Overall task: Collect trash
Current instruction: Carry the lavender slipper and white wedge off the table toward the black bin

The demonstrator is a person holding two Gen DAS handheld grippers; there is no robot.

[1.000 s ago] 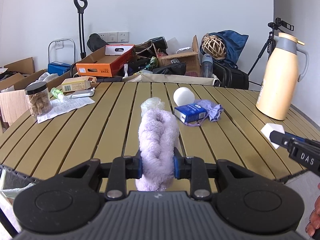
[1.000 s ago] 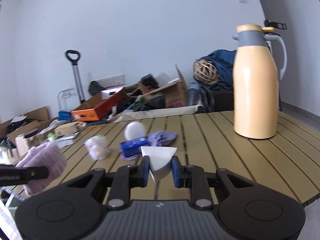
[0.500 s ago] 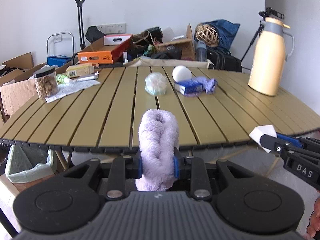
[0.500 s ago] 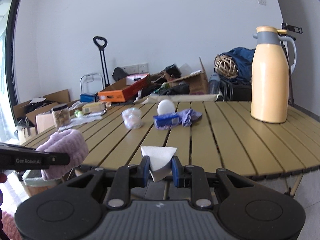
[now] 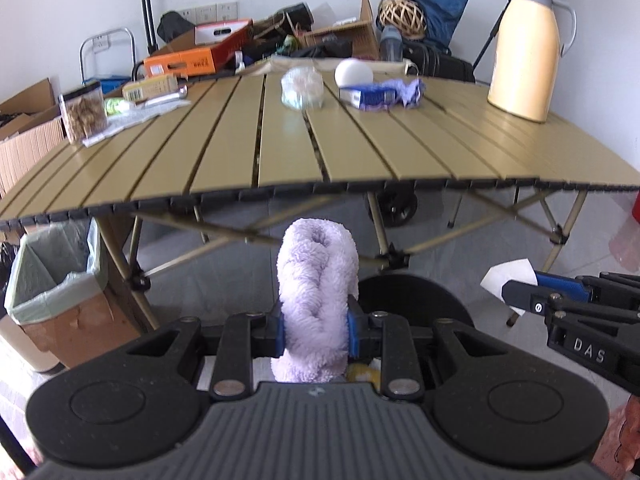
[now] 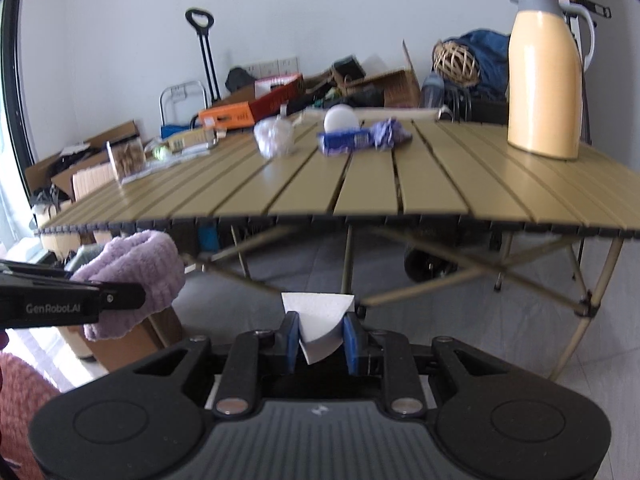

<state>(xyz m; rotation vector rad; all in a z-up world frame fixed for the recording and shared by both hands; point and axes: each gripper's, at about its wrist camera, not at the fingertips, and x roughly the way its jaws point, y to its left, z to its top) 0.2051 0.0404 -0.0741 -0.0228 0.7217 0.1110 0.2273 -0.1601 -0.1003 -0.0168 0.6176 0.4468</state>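
A: Grippers first. What does each one hold?

B: The left gripper (image 5: 315, 326) has its jaws clamped on a fluffy lilac cloth (image 5: 316, 280). The right gripper (image 6: 319, 338) pinches a white paper scrap (image 6: 319, 320).

A: Where are they?

B: Both hang in front of the slatted table (image 5: 360, 148), below its near edge. A cardboard bin (image 5: 56, 280) lined with a pale green bag stands on the floor to the left.

A: And on the table?

B: A crumpled plastic wrap (image 5: 302, 88), a blue pack (image 5: 370, 96) and a cream thermos jug (image 5: 524, 40).
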